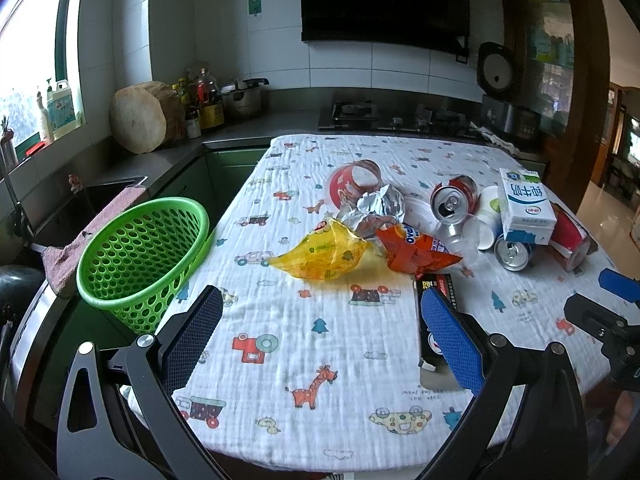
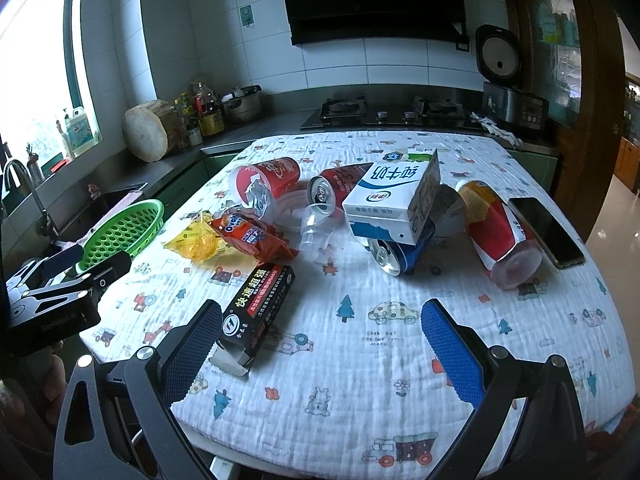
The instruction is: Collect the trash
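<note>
Trash lies across the cloth-covered table: a yellow snack bag, an orange Ovaltine wrapper, crumpled foil, a red paper cup, a red can, a blue can, a milk carton and a black box. A green basket stands at the table's left edge. My left gripper is open and empty above the near cloth. My right gripper is open and empty, the black box by its left finger.
A phone lies at the table's right edge beside a tipped red and yellow cup. Clear plastic cups lie mid-table. A sink and counter run along the left, a stove behind.
</note>
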Demonstrator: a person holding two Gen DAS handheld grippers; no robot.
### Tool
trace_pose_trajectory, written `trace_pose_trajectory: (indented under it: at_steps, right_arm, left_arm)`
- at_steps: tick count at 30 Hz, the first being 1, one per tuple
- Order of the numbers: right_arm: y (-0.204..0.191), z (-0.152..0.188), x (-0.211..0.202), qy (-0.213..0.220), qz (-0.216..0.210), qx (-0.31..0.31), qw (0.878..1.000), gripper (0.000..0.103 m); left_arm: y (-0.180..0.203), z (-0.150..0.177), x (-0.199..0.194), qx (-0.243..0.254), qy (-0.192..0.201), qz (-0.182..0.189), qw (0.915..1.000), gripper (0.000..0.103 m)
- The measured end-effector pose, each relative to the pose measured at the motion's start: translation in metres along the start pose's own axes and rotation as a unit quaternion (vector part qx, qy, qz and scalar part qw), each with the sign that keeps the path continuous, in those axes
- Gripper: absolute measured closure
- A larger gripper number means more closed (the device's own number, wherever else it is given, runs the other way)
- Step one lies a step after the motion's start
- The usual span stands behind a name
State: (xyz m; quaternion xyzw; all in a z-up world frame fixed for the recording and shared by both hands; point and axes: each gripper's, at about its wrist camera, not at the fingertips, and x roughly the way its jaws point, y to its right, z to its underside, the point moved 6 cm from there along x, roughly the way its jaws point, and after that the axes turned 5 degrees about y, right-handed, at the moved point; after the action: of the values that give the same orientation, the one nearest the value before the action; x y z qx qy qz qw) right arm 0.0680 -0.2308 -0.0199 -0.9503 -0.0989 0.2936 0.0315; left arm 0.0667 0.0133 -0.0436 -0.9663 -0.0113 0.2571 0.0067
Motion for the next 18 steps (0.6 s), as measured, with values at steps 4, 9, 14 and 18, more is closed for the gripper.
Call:
trace_pose_trajectory:
  at_steps: [4, 9, 14, 18]
  right_arm:
    - [-0.001, 0.000, 0.001, 0.000, -0.002, 0.000, 1.000, 0.006]
    - [-0.002, 0.000, 0.004, -0.004, -0.006, 0.000, 1.000, 0.007]
    - [-0.007, -0.002, 0.010, -0.007, -0.010, -0.011, 1.000, 0.007]
    - [-0.011, -0.004, 0.017, -0.010, -0.014, -0.019, 1.000, 0.007]
  left_arm:
    - [0.000, 0.000, 0.000, 0.000, -0.001, -0.001, 1.0000, 0.005]
    - [-0.007, -0.003, 0.004, -0.008, -0.005, -0.004, 0.9999, 0.005]
    - [-0.017, -0.004, 0.008, -0.016, -0.007, -0.009, 0.9998, 0.005]
    - [-0.024, -0.005, 0.012, -0.023, -0.010, -0.010, 0.9996, 0.005]
